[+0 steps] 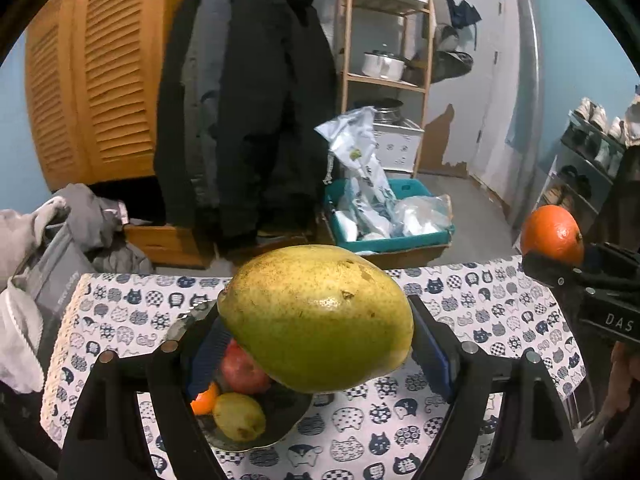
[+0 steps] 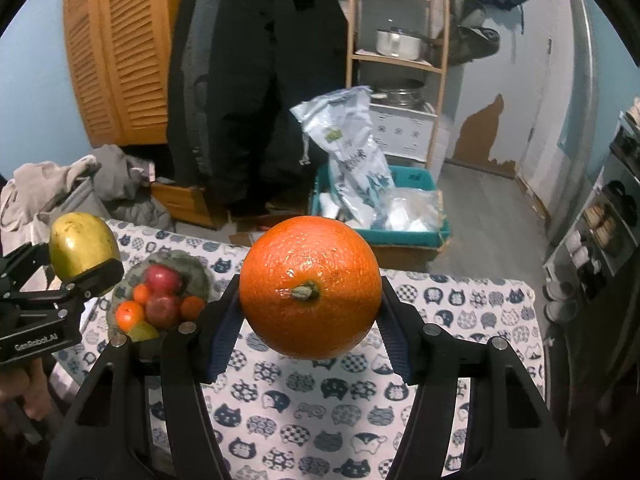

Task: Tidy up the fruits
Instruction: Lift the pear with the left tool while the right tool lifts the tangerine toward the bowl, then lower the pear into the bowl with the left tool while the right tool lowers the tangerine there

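The left gripper (image 1: 316, 344) has its fingers clamped on a large yellow-green mango (image 1: 320, 316), held in the air above the dark fruit bowl (image 1: 280, 420) that sits on the cat-print tablecloth (image 1: 480, 304). The right gripper (image 2: 310, 320) has its fingers closed on an orange (image 2: 310, 286), stem end towards the camera, held off to the right of the bowl and well apart from it. The bowl itself holds red apples (image 2: 162, 308), a few small oranges (image 2: 129, 314) and a green pear (image 1: 239, 416).

The mango looks the heavier load: its skin is smooth and probably slippery, and the flesh may bruise under a hard squeeze. The pads grip it across its short width near the middle, which seems the right place, since a hold nearer either end would likely let it tip. The orange is rounder, lighter and firmer, with a dimpled rind that should give the pads good purchase; a grip across its widest girth, as here, should keep it from rolling out.
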Demonstrator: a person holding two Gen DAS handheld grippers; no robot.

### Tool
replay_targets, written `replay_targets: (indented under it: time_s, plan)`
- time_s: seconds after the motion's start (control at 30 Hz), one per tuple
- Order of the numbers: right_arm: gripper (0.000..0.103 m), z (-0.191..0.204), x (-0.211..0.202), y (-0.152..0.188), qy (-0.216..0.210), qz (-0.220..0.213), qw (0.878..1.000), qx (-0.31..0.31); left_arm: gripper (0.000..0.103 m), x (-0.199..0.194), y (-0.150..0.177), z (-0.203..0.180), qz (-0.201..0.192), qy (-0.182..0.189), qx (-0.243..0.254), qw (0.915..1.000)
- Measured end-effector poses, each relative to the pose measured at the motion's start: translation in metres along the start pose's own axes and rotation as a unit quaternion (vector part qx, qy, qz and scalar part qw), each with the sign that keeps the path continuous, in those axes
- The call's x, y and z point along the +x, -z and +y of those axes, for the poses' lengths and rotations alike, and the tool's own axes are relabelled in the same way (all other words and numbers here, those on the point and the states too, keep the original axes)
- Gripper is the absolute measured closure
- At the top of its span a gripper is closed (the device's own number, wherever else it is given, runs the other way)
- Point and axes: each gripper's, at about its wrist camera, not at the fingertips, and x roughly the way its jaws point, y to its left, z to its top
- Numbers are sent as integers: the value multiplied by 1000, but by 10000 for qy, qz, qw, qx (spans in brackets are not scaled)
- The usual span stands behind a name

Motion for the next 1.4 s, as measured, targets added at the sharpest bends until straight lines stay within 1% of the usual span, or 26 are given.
replay_targets:
  time_s: [0.3,0.63,0.77,0.93,1.07,1.23,1.4]
  plan:
    - [40,40,25,-11,-317,138,9992,-194,18,2,9,46,77,-286,-285,9992]
    - [40,96,72,-17,-828,456,9947,-394,18,22,29,102,390,-615,-616,9954]
    - [40,117,93,-17,-995,603,9922,-454,18,35,37,118,542,-600,-710,9942]
    - [40,136,122,-15,-1060,797,9896,-566,18,61,51,130,842,-615,-776,9915]
    - [40,144,148,-10,-1130,1013,9867,-580,18,82,63,136,1116,-659,-796,9884]
    - [40,152,178,-2,-1200,1299,9825,-584,18,109,75,143,1432,-629,-882,9837]
    - [40,156,205,7,-1241,1567,9777,-642,18,129,85,147,1666,-554,-980,9796]
